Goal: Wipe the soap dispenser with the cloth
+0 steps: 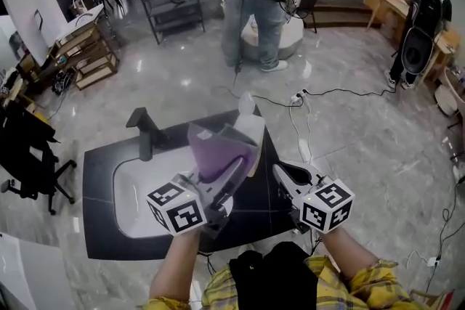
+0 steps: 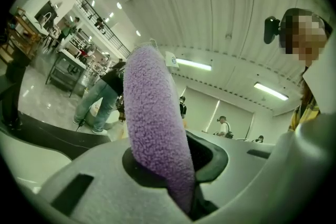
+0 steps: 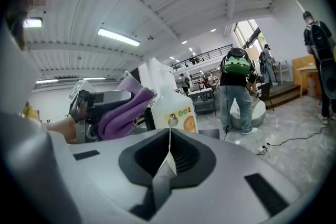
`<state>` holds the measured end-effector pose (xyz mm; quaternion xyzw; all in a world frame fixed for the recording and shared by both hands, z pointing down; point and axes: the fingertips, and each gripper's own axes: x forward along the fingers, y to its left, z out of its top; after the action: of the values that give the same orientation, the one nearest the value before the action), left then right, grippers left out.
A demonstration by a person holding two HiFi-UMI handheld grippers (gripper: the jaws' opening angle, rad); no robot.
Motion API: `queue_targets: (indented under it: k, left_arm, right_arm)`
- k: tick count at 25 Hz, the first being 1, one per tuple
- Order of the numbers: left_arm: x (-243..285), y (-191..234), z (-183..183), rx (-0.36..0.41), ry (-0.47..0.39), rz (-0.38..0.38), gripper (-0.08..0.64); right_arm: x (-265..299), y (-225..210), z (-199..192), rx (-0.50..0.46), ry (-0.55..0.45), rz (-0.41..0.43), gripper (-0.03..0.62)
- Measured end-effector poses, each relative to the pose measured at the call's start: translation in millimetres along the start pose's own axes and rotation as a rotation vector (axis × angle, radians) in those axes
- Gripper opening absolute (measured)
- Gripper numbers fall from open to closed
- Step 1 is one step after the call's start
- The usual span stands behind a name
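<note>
Purple cloth (image 1: pixel 213 149) sits pinched in the left tongs (image 1: pixel 234 174) beside the soap dispenser (image 1: pixel 251 125) at the bench (image 1: pixel 98 229) far edge. Only the right gripper view shows its label, and the right tongs (image 3: pixel 169 160) are pressed together, empty.

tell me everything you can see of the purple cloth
The purple cloth is a fuzzy, fleece-like fabric, bunched into a thick roll. The left gripper is shut on one end of it, and the rest sticks out past the grip. It is held in the air above the dark counter, right beside the white soap dispenser. Whether it touches the bottle can't be told.
</note>
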<state>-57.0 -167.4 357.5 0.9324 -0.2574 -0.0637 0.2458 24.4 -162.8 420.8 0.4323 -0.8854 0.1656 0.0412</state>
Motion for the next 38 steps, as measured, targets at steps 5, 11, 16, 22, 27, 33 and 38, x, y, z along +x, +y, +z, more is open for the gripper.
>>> queue_targets:
  k: [5,11,16,22,27,33,38]
  left_arm:
    - [10,16,-9,-0.024,0.049,0.066,0.057]
    - [18,22,-23,-0.034,0.083,0.151,0.056]
    - [17,32,-43,-0.067,0.097,0.196,0.057]
    - [13,55,-80,-0.067,0.185,0.290,0.057]
    - [11,74,-108,-0.092,0.252,0.333,0.057]
    - [12,93,-144,-0.099,0.367,0.362,0.057]
    - [14,103,-168,-0.112,0.428,0.365,0.057]
  right_arm:
    - [5,-10,5,-0.007,0.009,0.029,0.006]
    - [4,-13,23,-0.037,0.003,0.093,0.006]
    - [8,-17,17,-0.031,0.018,0.124,0.006]
    - [17,-17,3,-0.017,0.052,0.151,0.006]
    - [24,-18,-7,-0.014,0.077,0.168,0.006]
    - [31,-23,-19,-0.005,0.111,0.171,0.006]
    - [36,-25,-28,-0.003,0.135,0.184,0.006]
